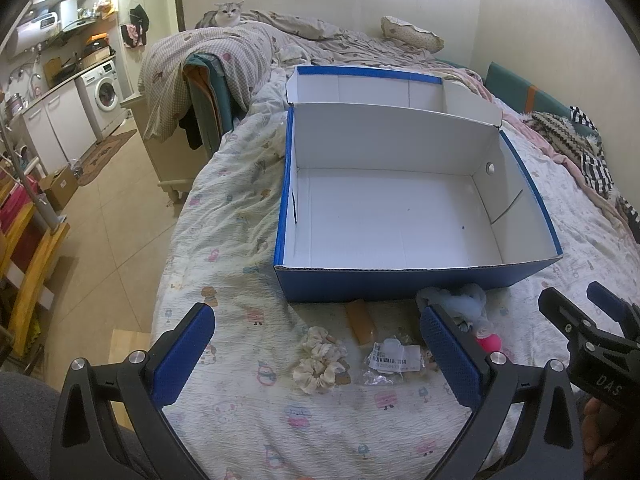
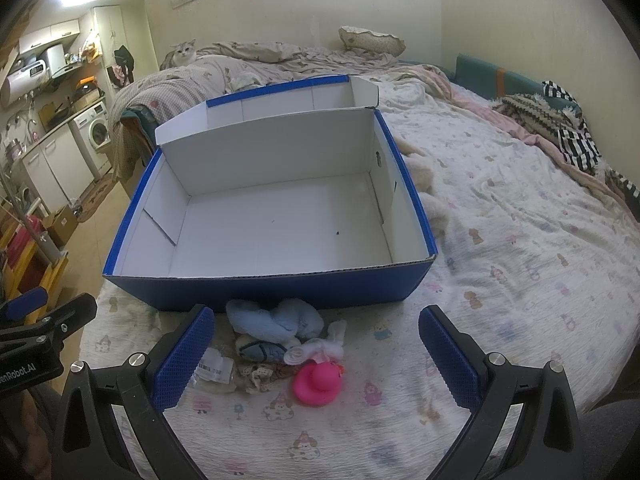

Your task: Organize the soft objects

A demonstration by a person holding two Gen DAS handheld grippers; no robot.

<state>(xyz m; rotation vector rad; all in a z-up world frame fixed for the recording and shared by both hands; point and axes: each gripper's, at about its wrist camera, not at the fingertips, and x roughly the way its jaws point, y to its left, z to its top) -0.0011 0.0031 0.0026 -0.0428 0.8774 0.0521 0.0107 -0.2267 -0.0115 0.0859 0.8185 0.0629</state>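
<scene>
Sitting empty on the bed (image 2: 520,208), the blue box (image 2: 256,288) shows the job looks barely begun, since the scrunchies (image 1: 318,364), blue cloth (image 2: 276,322) and pink duck (image 2: 318,382) lie just before it, and both the left hand-held gripper (image 1: 316,356) and right hand-held gripper (image 2: 316,356) are spread wide, holding nothing.

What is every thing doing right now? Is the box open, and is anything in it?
blue box: open, lid flipped back, nothing inside
left gripper: open, holding nothing
right gripper: open, holding nothing
pink duck: lying on the bed, outside the box
scrunchies: on the bed, outside the box
cat: sitting on the blanket
</scene>
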